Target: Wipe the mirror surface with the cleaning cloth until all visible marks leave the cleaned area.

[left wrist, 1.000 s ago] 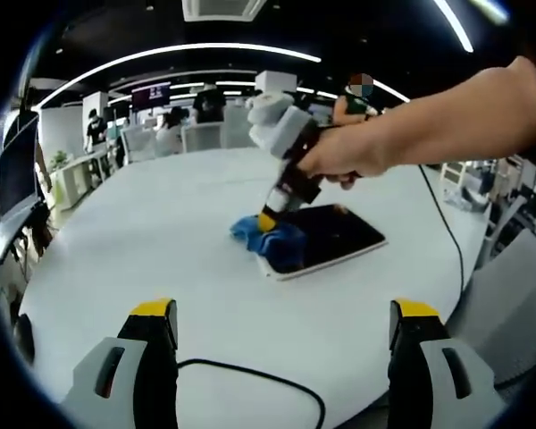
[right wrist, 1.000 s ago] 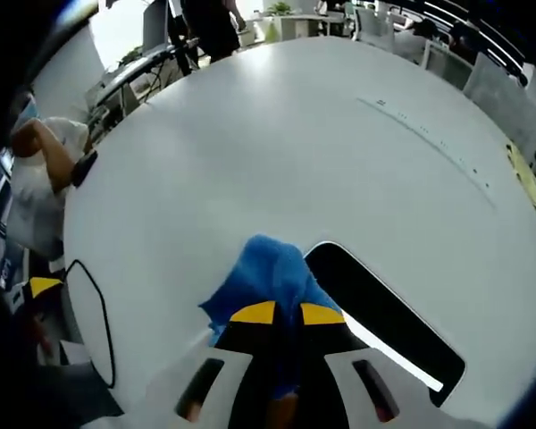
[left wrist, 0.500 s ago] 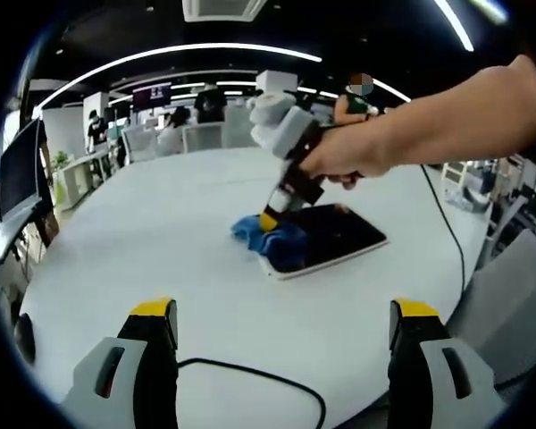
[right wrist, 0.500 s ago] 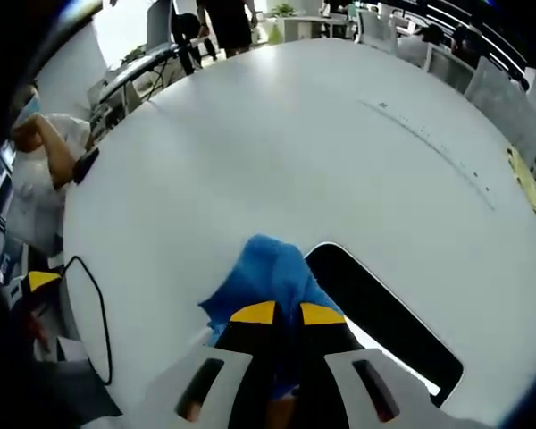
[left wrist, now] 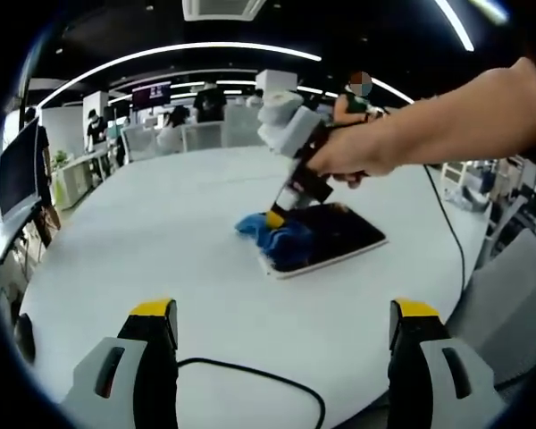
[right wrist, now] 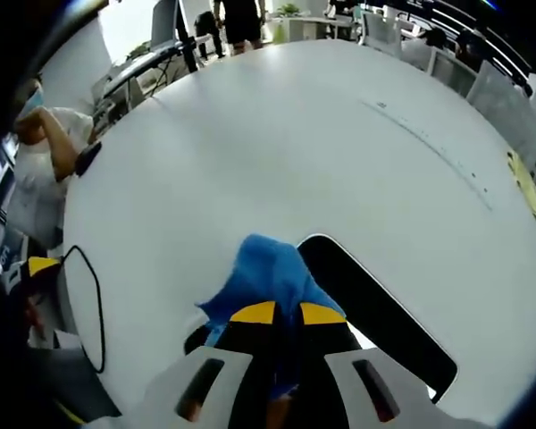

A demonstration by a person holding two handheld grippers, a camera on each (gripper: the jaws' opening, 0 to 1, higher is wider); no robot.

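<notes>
While the right gripper works, the left one hangs back over the table edge.
Landmark: flat rectangular dark mirror with a white rim, lying face up on the round white table.
Cloth: bunched blue cleaning cloth — sits on the mirror's end, part of it spilling off onto the table beside that end.
Right gripper: yellow-tipped grey two-jaw tool, jaws clenched on the blue cloth, tips pressed down at the mirror's cloth-covered end. A person's hand and bare forearm hold it above the mirror in the left gripper view.
Left gripper: grey two-jaw tool with yellow tips, jaws spread wide with nothing between them, well apart from the mirror, near the table's closer edge.
Cable: thin black cable looping on the table, on the left gripper's side of the mirror, apart from it.
Mirror surface: exposed part reads dark with a bright reflected strip near one long edge in the right gripper view — marks too small to tell.
Background: people and desks beyond the table, far from the mirror.
</notes>
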